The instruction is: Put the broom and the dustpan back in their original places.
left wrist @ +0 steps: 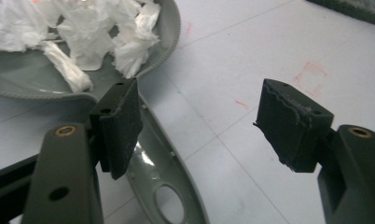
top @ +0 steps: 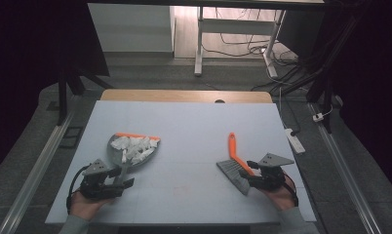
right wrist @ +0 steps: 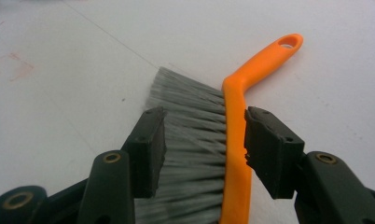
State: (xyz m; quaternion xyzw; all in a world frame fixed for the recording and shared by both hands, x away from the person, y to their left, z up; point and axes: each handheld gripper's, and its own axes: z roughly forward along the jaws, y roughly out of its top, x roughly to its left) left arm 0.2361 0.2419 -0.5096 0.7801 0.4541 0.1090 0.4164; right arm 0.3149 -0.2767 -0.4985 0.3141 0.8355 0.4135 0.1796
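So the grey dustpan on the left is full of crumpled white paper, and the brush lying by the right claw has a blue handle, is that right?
Not quite: the brush has an orange handle, not blue, with grey bristles, as the right gripper view shows. The rest holds: the grey dustpan on the left holds crumpled white paper, and the brush lies by the right claw.

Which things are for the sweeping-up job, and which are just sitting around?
For the job:
- dustpan
- white paper scraps piled in it
- brush, orange back, grey bristles
- left gripper, open beside the dustpan's handle
- right gripper, jaws either side of the brush

Just lying about:
- power strip beside the table
- cables on the floor
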